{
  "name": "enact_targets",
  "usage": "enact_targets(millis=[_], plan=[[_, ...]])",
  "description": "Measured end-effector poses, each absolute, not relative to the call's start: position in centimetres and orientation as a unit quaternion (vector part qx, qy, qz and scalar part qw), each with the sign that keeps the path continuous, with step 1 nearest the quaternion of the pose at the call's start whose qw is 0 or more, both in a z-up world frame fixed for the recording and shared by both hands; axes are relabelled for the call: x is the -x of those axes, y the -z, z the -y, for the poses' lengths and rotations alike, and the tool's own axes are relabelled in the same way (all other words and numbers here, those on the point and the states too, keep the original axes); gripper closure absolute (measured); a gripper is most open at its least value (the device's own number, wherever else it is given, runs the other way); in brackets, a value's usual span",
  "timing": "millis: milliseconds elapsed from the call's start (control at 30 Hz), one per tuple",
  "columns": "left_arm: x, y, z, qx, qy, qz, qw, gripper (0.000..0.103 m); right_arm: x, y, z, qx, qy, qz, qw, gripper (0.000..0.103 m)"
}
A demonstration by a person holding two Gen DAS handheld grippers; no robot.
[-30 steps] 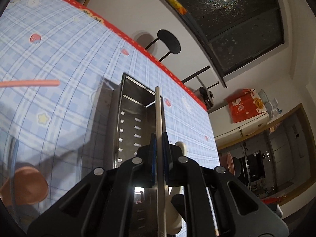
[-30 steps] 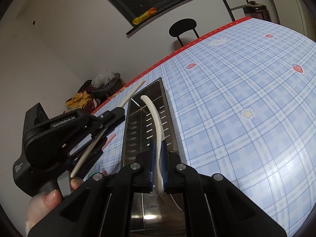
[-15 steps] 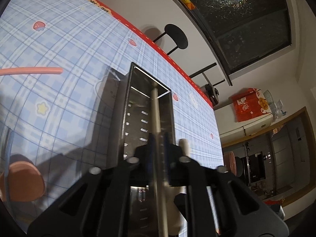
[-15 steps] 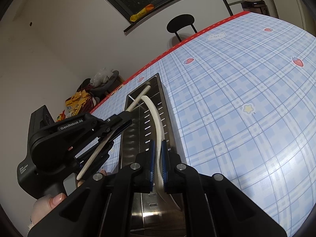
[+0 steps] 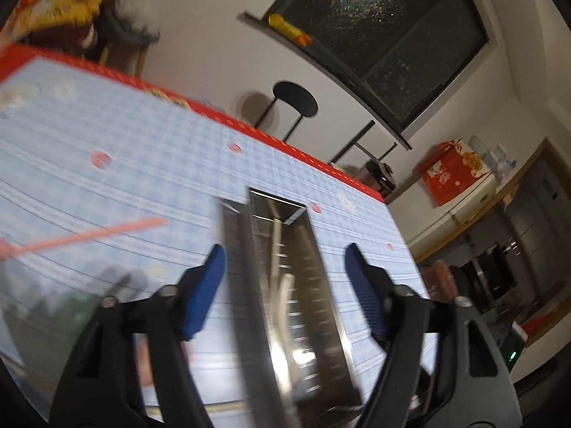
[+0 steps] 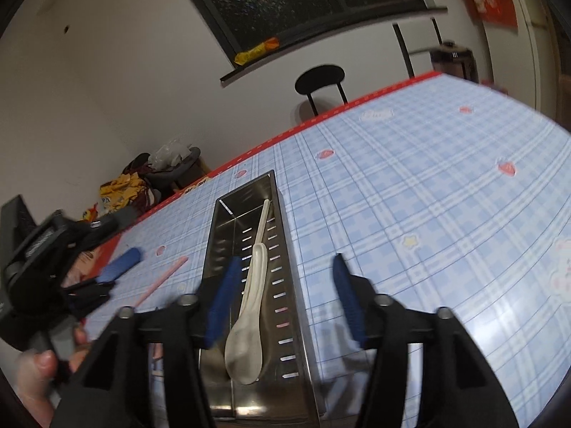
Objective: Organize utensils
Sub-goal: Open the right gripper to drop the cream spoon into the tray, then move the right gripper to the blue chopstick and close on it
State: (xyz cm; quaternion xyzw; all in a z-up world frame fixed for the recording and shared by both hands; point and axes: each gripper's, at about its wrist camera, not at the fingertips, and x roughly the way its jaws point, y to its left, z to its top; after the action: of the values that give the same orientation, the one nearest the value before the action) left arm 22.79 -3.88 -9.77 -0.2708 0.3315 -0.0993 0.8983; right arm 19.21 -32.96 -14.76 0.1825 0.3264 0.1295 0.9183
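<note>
My right tool is spread wide with nothing between its fingers, and my left tool is spread just as wide and holds nothing either. Under both lies the surface, covered in a blue plaid cloth with a red border at its far edge. Straight ahead of each tool, running away from me between the fingers, sits the long steel utensil tray. Inside it, right below my right tool, lies the white spoon, bowl toward me; beside it a pale chopstick reaches to the tray's far end. Left of the tray, beside my left tool, a pink chopstick lies on the cloth; that view is blurred.
</note>
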Motion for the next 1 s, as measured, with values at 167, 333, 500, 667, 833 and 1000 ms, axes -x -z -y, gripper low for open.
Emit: enact_targets(millis=[167,333,500,667,833,1000], plan=[[-19.1,8.7,0.5,0.222,0.065,-0.316,0.92,0.016,-18.4,14.3,31.1,-0.129,-0.13,-0.307,0.934,0.013],[-15.0,8.4,-2.6,0.176,0.03,-0.311,0.934,0.006,-16.6,13.7,28.1,-0.064,-0.154,-0.287,0.943,0.006],[-10.7,8.8,-4.7,0.121,0.0,-0.321,0.939,0.006,-14.3,13.4,25.6,-0.012,-0.181,-0.272,0.945,0.006],[-7.4,10.5,-6.5,0.1,-0.004,-0.343,0.934,0.006,-12.1,13.4,24.5,-0.004,-0.219,-0.274,0.936,0.006],[-5.1,12.3,-7.3,0.087,-0.008,-0.356,0.93,0.006,-10.9,13.8,23.8,-0.006,-0.236,-0.285,0.929,0.006],[-3.6,13.4,-7.2,0.082,0.0,-0.365,0.927,0.006,-10.0,14.8,22.9,-0.005,-0.258,-0.319,0.912,0.006]])
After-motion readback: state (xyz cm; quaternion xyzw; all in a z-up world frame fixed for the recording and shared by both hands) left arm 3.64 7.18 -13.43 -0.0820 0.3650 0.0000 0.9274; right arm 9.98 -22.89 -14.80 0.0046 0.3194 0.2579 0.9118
